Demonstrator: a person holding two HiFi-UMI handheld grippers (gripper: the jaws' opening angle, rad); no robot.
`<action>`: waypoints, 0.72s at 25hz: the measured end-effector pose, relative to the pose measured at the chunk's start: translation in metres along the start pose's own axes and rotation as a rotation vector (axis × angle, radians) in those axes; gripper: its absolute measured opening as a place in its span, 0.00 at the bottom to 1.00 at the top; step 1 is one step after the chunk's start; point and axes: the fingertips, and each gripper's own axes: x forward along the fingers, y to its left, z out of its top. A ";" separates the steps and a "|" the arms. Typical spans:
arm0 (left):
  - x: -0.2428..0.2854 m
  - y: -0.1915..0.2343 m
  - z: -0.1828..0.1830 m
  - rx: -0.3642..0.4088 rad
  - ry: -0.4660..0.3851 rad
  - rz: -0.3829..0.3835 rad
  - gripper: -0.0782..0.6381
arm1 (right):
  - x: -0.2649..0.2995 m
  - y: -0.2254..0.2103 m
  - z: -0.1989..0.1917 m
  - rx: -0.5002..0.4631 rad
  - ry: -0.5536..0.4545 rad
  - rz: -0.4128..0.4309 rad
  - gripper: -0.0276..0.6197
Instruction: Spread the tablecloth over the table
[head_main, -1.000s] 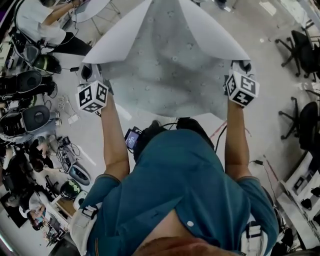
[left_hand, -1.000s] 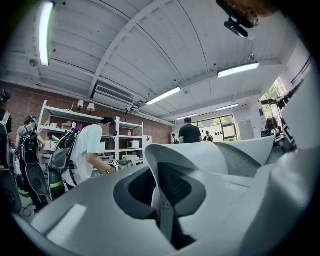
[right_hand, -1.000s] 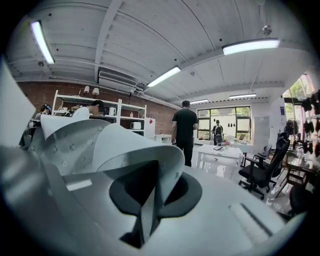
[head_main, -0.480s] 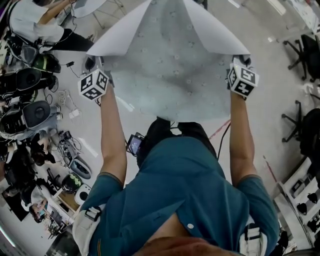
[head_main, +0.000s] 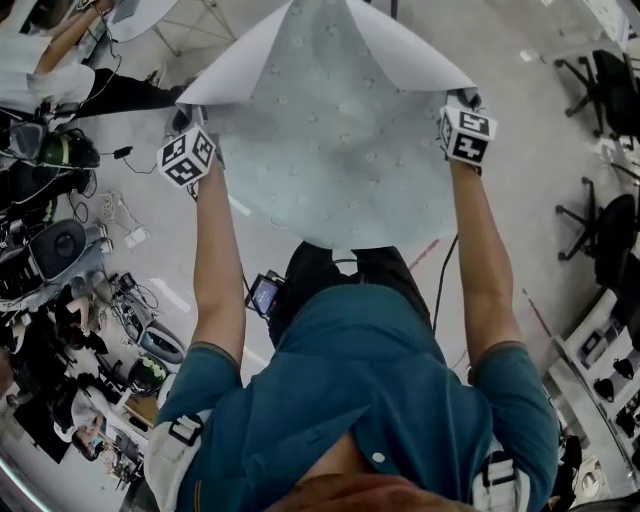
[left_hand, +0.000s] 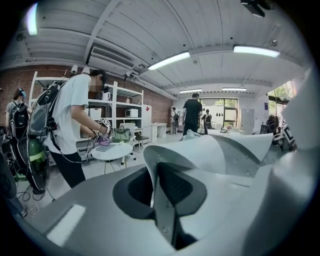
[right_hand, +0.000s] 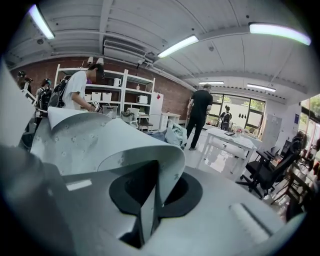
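Observation:
The pale grey-green tablecloth (head_main: 335, 130) with small dots hangs spread in the air between my two raised hands, over the floor; its two top corners fold outward, showing a white underside. My left gripper (head_main: 183, 125) is shut on the cloth's left edge, and my right gripper (head_main: 458, 108) is shut on its right edge. In the left gripper view the tablecloth (left_hand: 210, 155) is pinched in the left gripper (left_hand: 159, 200). In the right gripper view the tablecloth (right_hand: 100, 145) curls over the jaws of the right gripper (right_hand: 149, 207), which clamp a fold.
A person (left_hand: 70, 125) stands at a small round table (left_hand: 112, 150) to the left. A white table (right_hand: 232, 142) and black office chairs (head_main: 605, 85) are to the right. Bags and gear (head_main: 60, 250) crowd the floor at the left.
Both grippers have lifted the cloth higher and further forward, and its lower edge has risen from in front of my body.

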 end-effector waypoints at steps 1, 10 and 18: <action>0.007 0.001 -0.007 0.000 0.015 -0.004 0.13 | 0.007 0.002 -0.005 -0.006 0.013 0.001 0.07; 0.053 0.002 -0.052 0.015 0.116 -0.018 0.14 | 0.059 0.006 -0.039 -0.072 0.106 0.028 0.08; 0.082 0.008 -0.087 0.018 0.194 -0.023 0.15 | 0.089 0.011 -0.073 -0.069 0.204 0.054 0.08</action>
